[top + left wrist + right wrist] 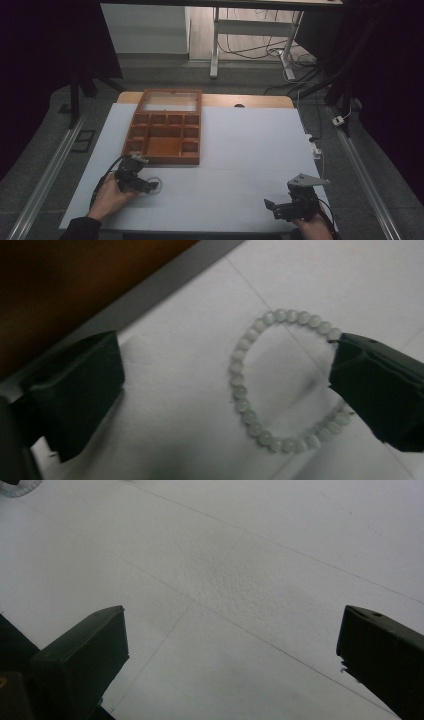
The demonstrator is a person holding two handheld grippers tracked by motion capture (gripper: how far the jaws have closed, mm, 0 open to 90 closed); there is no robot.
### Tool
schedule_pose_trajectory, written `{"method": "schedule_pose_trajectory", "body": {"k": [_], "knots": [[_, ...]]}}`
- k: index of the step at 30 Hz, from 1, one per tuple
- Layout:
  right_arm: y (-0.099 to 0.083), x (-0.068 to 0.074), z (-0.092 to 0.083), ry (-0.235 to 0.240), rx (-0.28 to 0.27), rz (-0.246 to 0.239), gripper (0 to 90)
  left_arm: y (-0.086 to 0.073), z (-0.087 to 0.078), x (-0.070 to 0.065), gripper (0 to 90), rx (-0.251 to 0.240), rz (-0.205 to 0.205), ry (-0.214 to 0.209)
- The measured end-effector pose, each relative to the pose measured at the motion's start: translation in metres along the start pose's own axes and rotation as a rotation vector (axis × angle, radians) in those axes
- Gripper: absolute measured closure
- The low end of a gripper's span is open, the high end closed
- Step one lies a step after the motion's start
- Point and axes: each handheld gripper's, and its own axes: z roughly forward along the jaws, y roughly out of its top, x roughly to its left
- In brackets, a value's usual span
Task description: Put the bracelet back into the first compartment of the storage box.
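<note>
Black jaws of my left gripper [227, 395] are spreading wide around the pale bead bracelet [280, 385], lying flat on the white table [350, 280] beside the wooden compartment box [165, 132]; closing off-centre, I'm risking flicking it away. My right gripper [232, 665] is idling wide open

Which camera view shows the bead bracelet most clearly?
The left gripper view: the bracelet lies close, its single beads visible between the open jaws of the left claw. The high view shows a small pale ring; the right gripper view, perhaps an edge.
</note>
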Motion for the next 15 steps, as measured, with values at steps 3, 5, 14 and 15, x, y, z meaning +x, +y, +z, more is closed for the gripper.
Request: {"method": "schedule_pose_trajectory", "body": {"k": [3,5,14,15], "knots": [[0.0,0.0,0.0,-0.001,0.001,-0.002,0.0,0.0,-0.001,-0.005,12.7,0.016,0.051,0.05],[0.0,0.0,0.0,0.001,0.002,-0.001,0.0,0.001,-0.004,-0.006,23.0,0.014,0.056,0.048],[0.0,0.0,0.0,-0.01,0.0,0.001,0.0,-0.002,-0.011,-0.009,74.0,0.006,0.088,0.021],[0.0,0.0,0.0,-0.008,-0.002,0.004,0.0,-0.002,-0.012,-0.008,79.5,0.01,0.08,0.017]]}}
